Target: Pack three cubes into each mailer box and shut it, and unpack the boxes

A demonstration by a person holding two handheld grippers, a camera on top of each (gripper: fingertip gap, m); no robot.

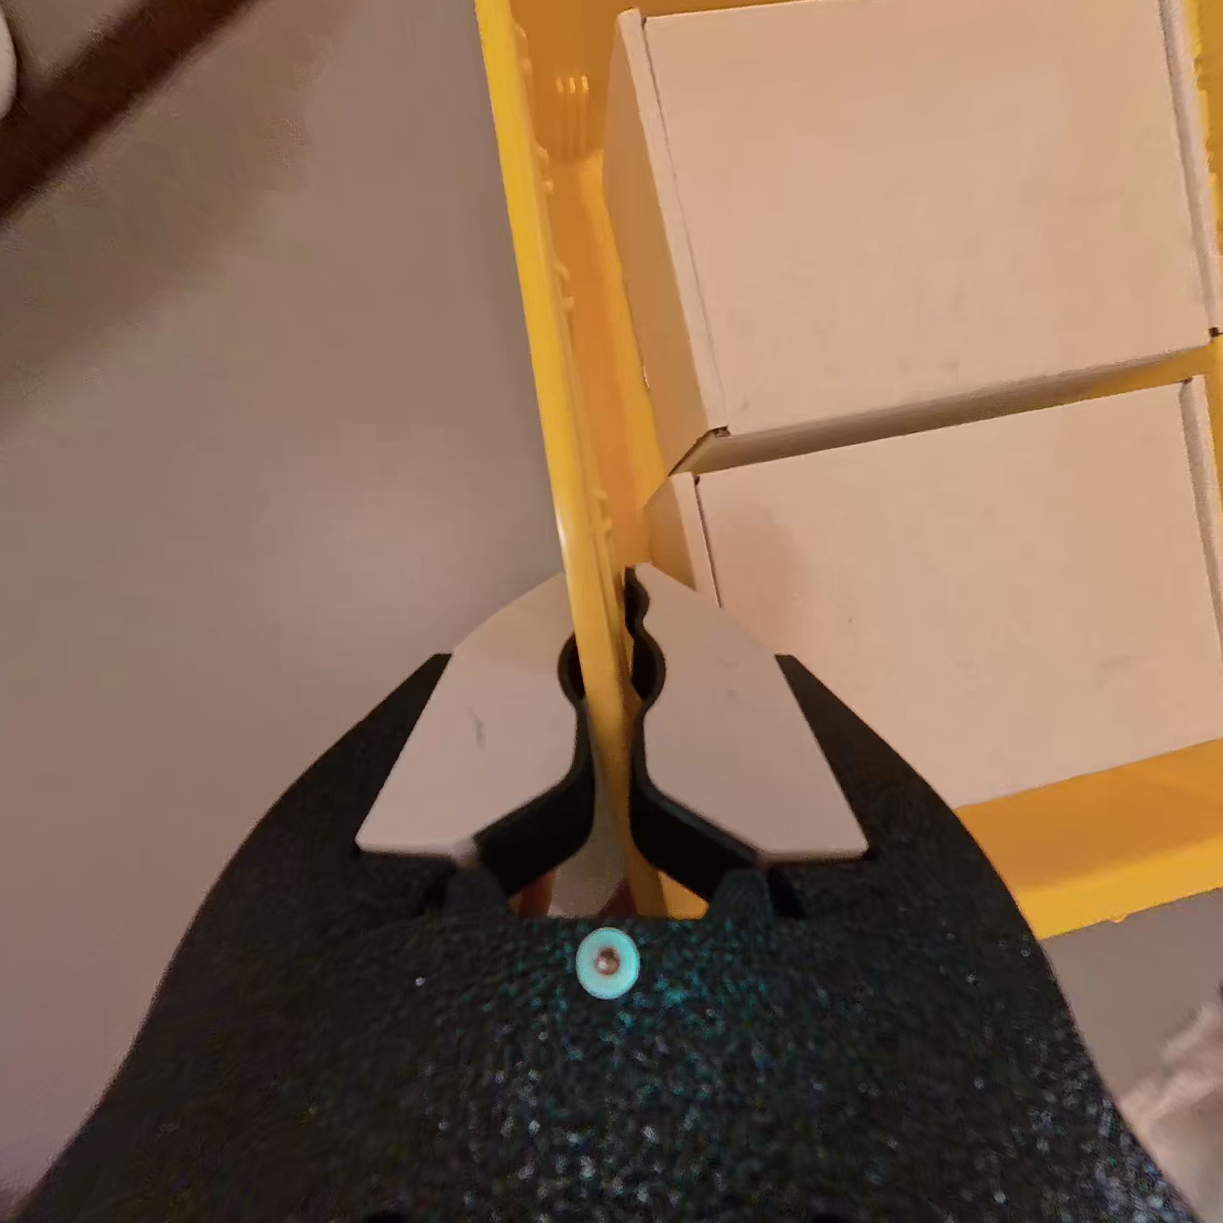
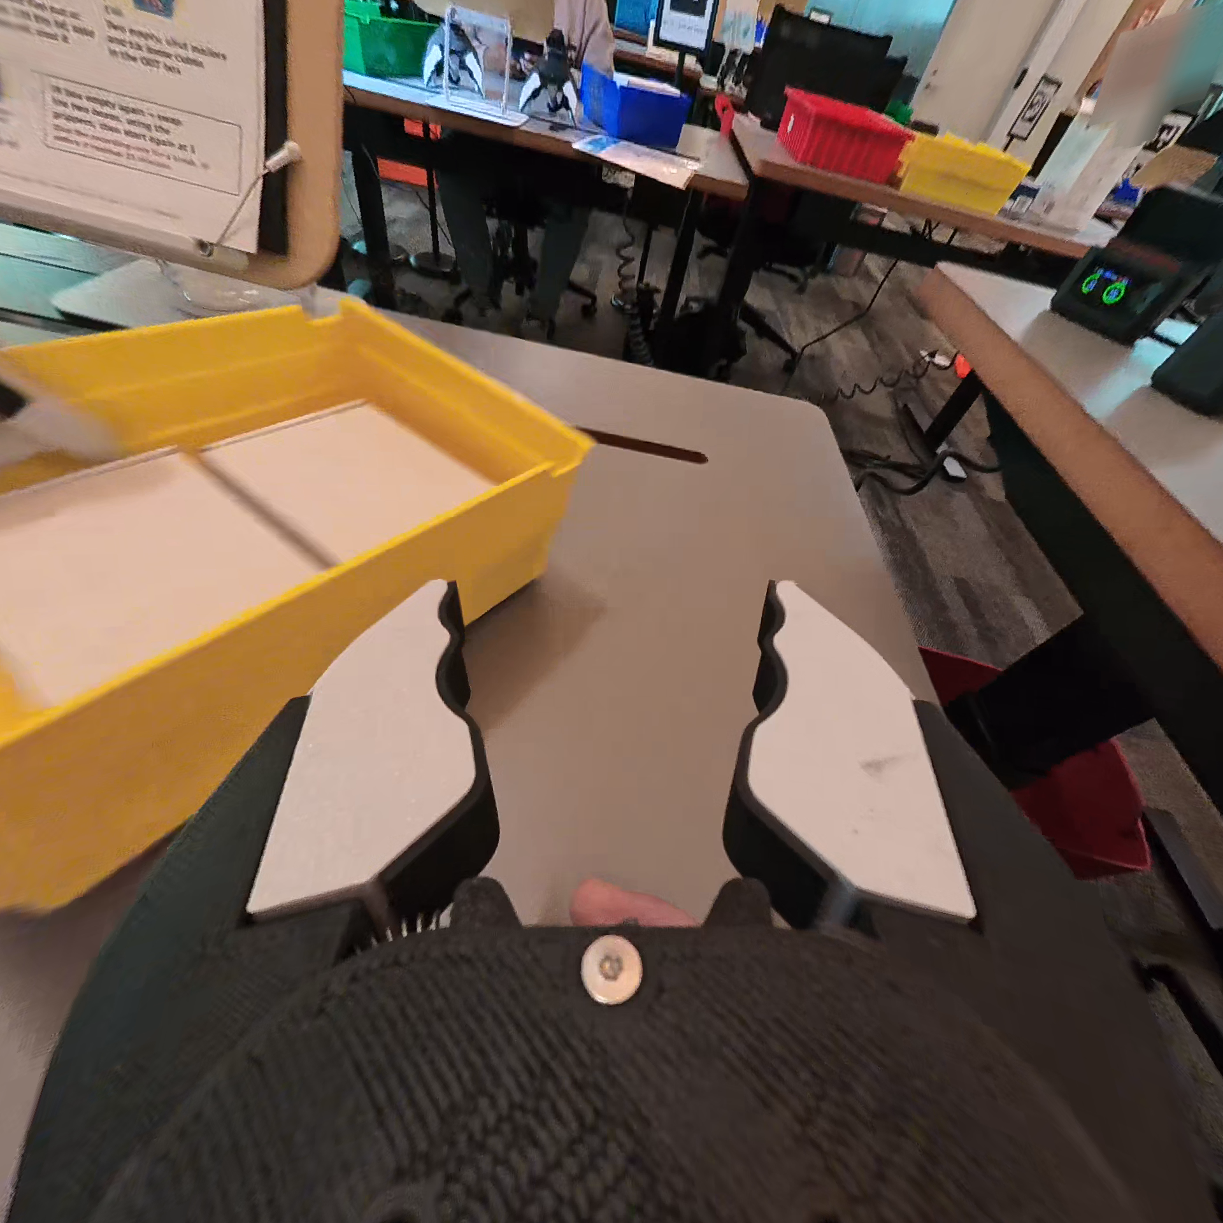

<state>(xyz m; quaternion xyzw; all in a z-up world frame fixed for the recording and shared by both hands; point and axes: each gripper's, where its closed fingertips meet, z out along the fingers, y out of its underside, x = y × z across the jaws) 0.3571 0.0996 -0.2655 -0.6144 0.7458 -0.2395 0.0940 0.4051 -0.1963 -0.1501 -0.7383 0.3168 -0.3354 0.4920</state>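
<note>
A yellow bin (image 1: 1072, 834) holds two shut white mailer boxes side by side, the far one (image 1: 926, 218) and the near one (image 1: 979, 609). My left gripper (image 1: 599, 589) is shut on the bin's left wall (image 1: 569, 410), one finger outside and one inside the bin next to the near box. In the right wrist view the bin (image 2: 278, 668) sits at the left with both boxes (image 2: 344, 476) (image 2: 132, 569) in it. My right gripper (image 2: 612, 595) is open and empty above the grey table (image 2: 662, 543), just right of the bin. No cubes show.
A clipboard with a printed sheet (image 2: 152, 112) stands behind the bin. The table's right edge (image 2: 854, 476) drops to the floor. Other tables beyond hold green, blue, red (image 2: 840, 135) and yellow bins. A dark red bin (image 2: 1072, 807) sits low at the right. Spacing between my two grippers at the tips: around 30 cm.
</note>
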